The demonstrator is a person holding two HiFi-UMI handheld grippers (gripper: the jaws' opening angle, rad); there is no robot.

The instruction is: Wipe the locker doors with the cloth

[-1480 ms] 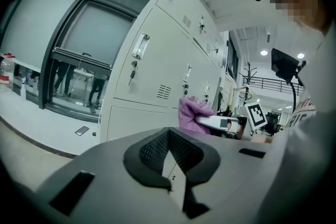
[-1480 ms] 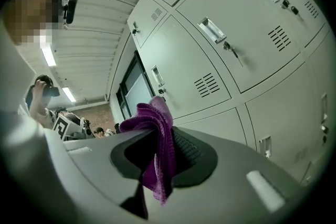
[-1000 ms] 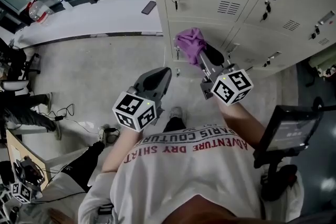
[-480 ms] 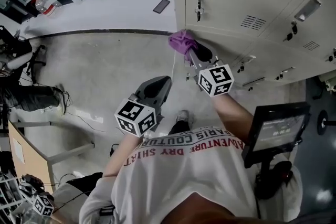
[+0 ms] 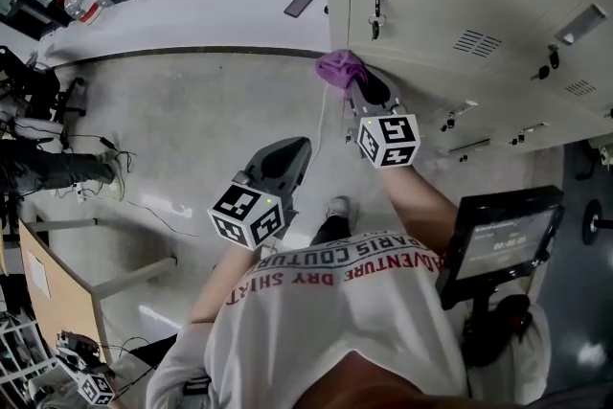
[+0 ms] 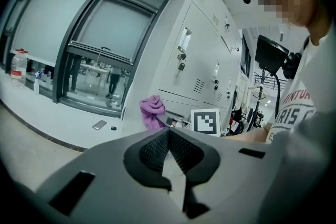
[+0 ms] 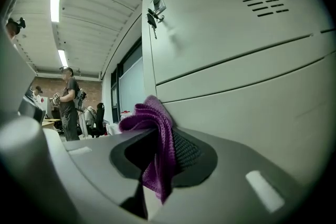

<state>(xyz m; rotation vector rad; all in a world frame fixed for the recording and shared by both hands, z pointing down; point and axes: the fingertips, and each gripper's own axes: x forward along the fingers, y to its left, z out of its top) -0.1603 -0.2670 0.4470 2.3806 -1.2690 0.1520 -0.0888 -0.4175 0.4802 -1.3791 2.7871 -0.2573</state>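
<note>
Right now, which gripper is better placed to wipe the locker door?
Right. The right gripper is shut on the purple cloth, which is bunched against the locker door. The left gripper is shut, empty, and held back over the floor.

Right arm [image 5: 421,198] stretched forward, right gripper [image 5: 368,94] out ahead of the body, jaws clamped on purple cloth [image 5: 339,68]. Left arm [image 5: 222,275] bent, nearer the torso. Left gripper [image 5: 283,158] points forward, jaws together, nothing between them.
</note>
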